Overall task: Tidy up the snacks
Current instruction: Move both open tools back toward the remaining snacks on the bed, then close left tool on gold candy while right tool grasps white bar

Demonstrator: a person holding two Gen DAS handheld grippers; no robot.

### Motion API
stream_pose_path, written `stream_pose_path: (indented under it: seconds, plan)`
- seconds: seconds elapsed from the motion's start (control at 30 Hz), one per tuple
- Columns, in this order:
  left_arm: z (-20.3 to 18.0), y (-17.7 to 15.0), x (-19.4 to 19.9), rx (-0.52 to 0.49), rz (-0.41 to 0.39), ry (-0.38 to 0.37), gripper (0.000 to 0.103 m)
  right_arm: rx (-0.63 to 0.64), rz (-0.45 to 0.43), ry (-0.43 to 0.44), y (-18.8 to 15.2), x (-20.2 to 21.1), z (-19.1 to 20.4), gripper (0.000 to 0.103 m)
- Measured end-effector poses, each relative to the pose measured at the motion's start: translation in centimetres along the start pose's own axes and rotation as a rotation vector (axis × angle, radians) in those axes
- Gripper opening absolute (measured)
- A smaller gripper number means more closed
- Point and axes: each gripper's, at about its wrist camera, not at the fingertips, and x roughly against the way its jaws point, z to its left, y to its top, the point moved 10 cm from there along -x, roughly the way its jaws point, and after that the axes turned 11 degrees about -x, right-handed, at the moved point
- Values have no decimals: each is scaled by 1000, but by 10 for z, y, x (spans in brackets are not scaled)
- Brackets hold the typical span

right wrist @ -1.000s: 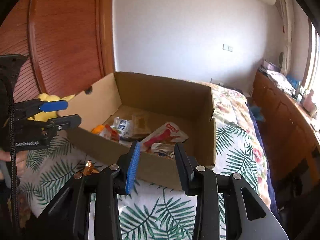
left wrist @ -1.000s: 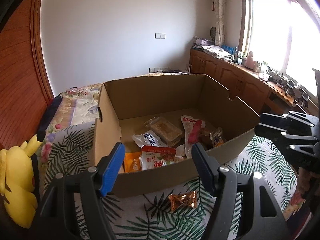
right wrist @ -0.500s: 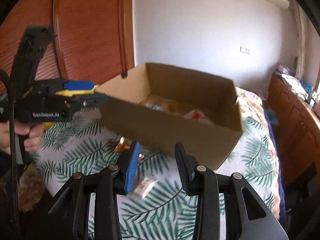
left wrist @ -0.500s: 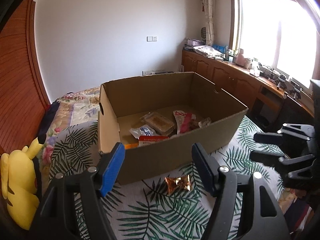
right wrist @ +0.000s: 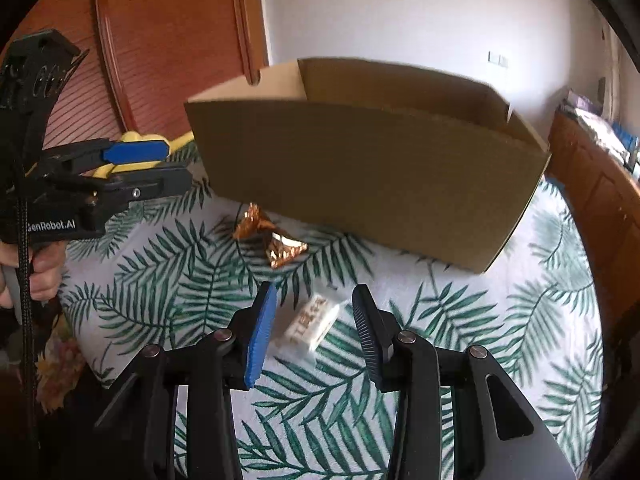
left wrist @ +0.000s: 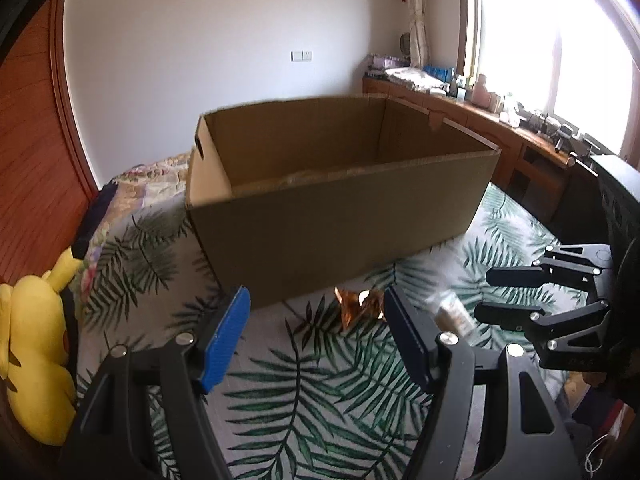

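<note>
Snacks: gold candy (right wrist: pixel 270 236) beside box (right wrist: pixel 360 176), white packet (right wrist: pixel 310 326) between right gripper (right wrist: pixel 314 322) fingers | left gripper (left wrist: pixel 316 316) jaws open, empty | right jaws open

To my left, a yellow plush toy (left wrist: pixel 34 344) lies on the palm-print bedspread (left wrist: pixel 320 392); wooden cabinets (left wrist: pixel 516 148) line the window wall.

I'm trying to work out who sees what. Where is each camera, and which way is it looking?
Left wrist: sits on the left gripper, looks along its open fingers at the gold candy and cardboard box; the right gripper shows at right.
Right wrist: sits on the right gripper, looks down at the white packet between its open fingers; the left gripper and a hand show at left.
Shared: box, candy, packet, leaf-print cover.
</note>
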Motion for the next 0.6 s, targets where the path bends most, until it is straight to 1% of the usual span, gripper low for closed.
stream_pose_path:
  seconds: [0.17,0.43,0.53,0.6]
  plan:
    - [-5,-17,-14,6,34,-9,69,-15,26,-5,-10,-14,-4,40]
    - [-9,-33,-32,16,61,-17,69,-26,59,-22,-13,-30,-8,40]
    - [-10,-38,-39,19,76,-15,69,-11,73,-34,-13,-35,-9,39]
    - [-10,-40,-41,30,80,-24,69,4,74,-35,-14,-35,-8,24]
